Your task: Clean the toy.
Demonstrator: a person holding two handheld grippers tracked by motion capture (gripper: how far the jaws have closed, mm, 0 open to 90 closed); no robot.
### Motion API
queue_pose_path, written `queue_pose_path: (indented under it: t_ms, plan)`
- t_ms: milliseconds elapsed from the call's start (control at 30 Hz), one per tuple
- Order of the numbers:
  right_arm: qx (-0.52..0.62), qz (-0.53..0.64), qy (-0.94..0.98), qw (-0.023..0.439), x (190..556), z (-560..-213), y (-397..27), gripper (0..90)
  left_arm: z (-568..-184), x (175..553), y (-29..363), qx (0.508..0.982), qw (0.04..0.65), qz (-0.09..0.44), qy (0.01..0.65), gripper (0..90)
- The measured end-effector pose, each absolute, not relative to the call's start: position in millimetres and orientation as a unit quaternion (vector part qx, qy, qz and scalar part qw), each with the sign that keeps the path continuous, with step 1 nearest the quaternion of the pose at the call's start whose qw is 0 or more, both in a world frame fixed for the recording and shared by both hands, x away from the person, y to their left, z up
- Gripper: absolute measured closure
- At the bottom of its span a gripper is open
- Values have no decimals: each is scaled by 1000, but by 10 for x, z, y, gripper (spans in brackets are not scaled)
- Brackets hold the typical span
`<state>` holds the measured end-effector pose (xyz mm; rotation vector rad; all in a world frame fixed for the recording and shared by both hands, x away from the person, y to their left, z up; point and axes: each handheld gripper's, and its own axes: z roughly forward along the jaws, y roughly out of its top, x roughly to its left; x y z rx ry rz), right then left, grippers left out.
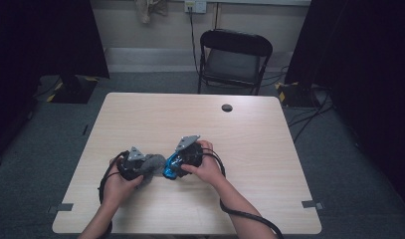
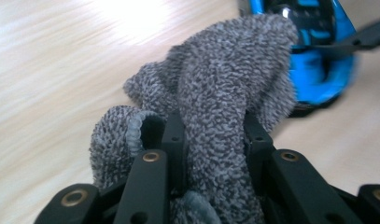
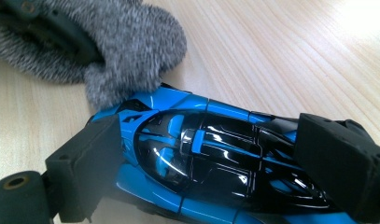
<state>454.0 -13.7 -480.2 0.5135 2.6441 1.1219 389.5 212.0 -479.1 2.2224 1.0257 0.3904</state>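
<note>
**Toy car held lengthwise for a wipe with a grey cloth**

The toy car (image 3: pixel 201 163), blue and black with a glossy shell, sits low over the table (image 1: pixel 155 119) near its front middle, clamped nose and tail between the jaws of the right gripper (image 3: pixel 215 172). The left gripper (image 2: pixel 213 140) has pinched a bunched fold of the grey terry cloth (image 2: pixel 225 88), whose tip touches the car's end. The car looks light, rigid and slippery, with thin trim likely fragile, so the end-to-end hold on its solid body seems soundest. The cloth is soft and limp; gripped near the bunch, it probably pushes better.
</note>
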Motion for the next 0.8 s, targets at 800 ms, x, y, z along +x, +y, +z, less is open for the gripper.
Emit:
queue_pose_path:
  t_ms: [800]
  plan:
    - [188,378,899,116,4527,-4797,-116,82,-4723,3678,1845,866,324,63,375,713]
